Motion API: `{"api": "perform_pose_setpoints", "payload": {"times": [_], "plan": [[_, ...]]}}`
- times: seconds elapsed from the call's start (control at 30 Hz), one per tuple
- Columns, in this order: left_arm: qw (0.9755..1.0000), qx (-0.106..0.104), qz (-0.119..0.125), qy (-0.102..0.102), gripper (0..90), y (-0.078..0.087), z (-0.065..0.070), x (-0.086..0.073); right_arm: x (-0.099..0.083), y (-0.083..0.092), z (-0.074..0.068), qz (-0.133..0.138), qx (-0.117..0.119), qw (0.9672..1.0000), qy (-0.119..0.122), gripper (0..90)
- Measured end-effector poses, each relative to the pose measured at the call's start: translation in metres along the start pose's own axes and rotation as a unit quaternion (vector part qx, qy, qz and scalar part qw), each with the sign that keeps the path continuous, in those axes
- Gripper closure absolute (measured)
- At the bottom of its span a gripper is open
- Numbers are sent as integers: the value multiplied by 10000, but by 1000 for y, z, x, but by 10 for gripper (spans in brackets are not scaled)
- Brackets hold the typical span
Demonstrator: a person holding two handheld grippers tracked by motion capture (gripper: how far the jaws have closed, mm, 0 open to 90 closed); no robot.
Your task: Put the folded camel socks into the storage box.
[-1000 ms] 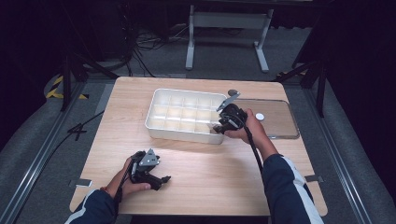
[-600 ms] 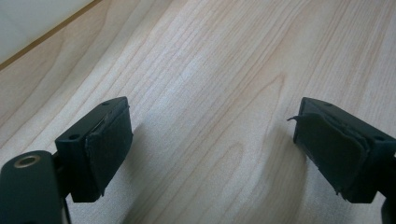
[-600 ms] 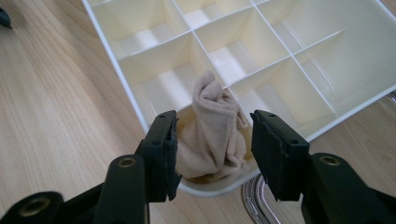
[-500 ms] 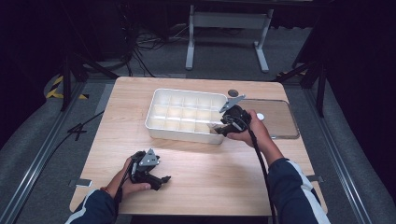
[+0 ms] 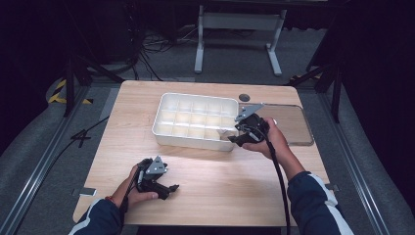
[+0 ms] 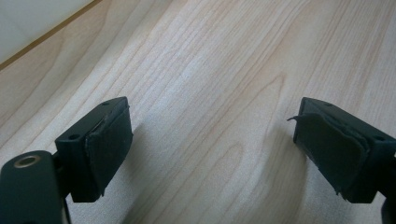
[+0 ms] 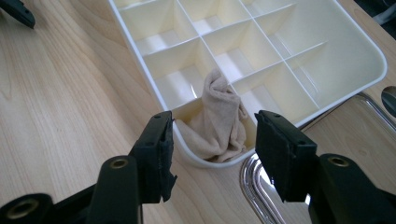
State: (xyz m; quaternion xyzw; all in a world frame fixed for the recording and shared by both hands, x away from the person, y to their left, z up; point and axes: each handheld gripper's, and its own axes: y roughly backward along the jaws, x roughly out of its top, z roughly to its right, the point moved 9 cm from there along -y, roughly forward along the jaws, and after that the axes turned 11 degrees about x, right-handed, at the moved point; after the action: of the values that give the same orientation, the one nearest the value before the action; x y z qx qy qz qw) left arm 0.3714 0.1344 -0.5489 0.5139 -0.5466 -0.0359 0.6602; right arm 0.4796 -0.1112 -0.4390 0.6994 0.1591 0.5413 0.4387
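Observation:
A white compartment tray (image 5: 195, 140) stands at the table's middle. A crumpled beige cloth (image 7: 218, 116) stands bunched in its near right corner compartment (image 7: 196, 122). My right gripper (image 5: 239, 136) hovers by that corner, and in the right gripper view (image 7: 215, 120) its jaws flank the cloth without touching it. They have just been opening, and the cloth sits loose between them. My left gripper (image 5: 168, 188) rests on the wood near the front left. In the left gripper view (image 6: 210, 119) it is open over bare table.
A clear flat lid (image 5: 293, 125) with a shiny rim (image 7: 251, 179) lies right of the tray, under my right hand. A dark round hole (image 5: 244, 97) sits behind the tray. Bare wood spreads between tray and front edge. Beyond the table are grey floor, cables and stands.
My right gripper has shifted slightly to the right and lifted a little at the tray's corner, with its jaws spreading. The left hand has stayed put.

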Motion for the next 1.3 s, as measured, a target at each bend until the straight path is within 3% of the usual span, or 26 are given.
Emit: {"api": "perform_pose_setpoints", "payload": {"times": [0.67,1.3], "plan": [[10000,3,1,-5,118,0,0,0,-21,18,-11,218,-39,9997,56,447],[10000,5,6,-6,118,0,0,0,-55,22,-16,27,-233,9996,167,421]]}}
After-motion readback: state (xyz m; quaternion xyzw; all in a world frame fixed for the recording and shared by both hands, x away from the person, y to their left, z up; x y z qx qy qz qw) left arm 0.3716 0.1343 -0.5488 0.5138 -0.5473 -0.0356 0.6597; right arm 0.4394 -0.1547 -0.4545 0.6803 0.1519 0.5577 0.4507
